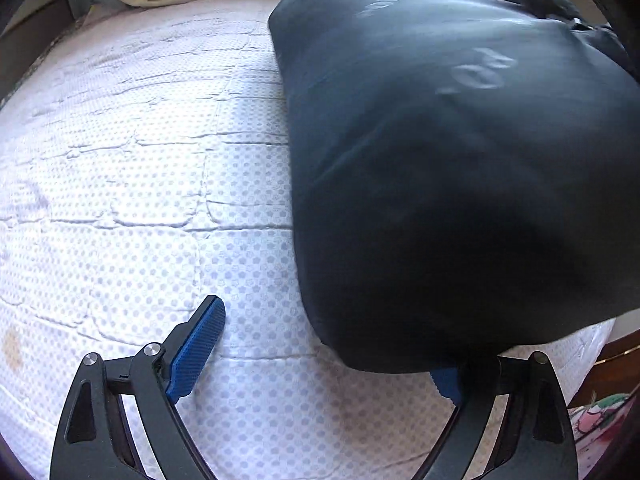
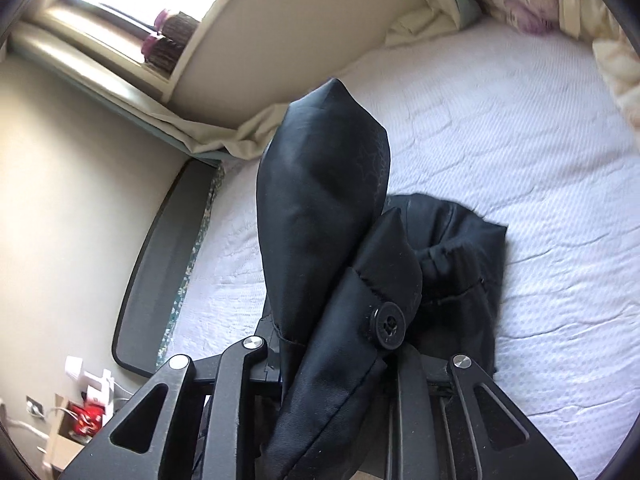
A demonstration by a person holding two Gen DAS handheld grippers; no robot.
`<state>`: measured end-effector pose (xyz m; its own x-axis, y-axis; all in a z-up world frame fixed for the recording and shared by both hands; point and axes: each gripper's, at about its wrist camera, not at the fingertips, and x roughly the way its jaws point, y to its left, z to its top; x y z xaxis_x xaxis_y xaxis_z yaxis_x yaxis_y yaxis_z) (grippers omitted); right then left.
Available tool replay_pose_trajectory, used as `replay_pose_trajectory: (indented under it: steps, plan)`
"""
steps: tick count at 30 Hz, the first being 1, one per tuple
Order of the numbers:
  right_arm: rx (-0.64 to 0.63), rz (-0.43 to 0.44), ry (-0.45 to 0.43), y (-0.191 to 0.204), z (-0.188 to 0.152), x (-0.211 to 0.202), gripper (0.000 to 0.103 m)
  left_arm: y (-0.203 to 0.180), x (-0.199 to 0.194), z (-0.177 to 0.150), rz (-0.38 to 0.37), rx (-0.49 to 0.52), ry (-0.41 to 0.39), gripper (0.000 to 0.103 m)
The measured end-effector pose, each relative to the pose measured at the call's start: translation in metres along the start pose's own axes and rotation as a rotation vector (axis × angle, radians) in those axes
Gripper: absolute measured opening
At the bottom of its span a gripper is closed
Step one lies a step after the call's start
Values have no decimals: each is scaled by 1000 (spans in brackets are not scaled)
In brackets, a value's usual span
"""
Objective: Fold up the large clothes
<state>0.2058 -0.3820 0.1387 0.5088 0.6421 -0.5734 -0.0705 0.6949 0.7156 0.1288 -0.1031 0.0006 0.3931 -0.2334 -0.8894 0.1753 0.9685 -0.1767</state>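
Note:
A black padded jacket bulges over the right side of the left wrist view, resting on the white dotted mattress. My left gripper is open at the jacket's near corner. Its left blue pad hangs free over the mattress, and the jacket's edge covers most of the right pad. In the right wrist view my right gripper is shut on a thick fold of the jacket by a black button. That fold stands up and hides the fingertips. The rest of the jacket lies crumpled behind.
A beige sheet is bunched at the mattress's far side under a window sill. Floral bedding is piled at the far right. The dark bed frame borders the mattress on the left, with a box of small items on the floor.

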Motion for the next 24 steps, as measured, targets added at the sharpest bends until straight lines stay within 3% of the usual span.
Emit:
replay_pose_trajectory:
  steps: [4,9,16,21,24]
  plan:
    - [9,-43,-12,-11,-2,-11,18,-1,5,5,-2,-1,8,94]
    - [68,-101,26,-56,-12,-9,18,2,7,10,-6,13,16,97]
    - [98,-96,37,-99,-28,8,24,-1,-6,13,-35,80,40,91]
    - [114,-83,27,-114,-35,6,26,-12,-50,17,-93,177,53,85]
    - [106,-89,29,-113,-36,4,26,-24,-87,32,-137,236,-18,83]
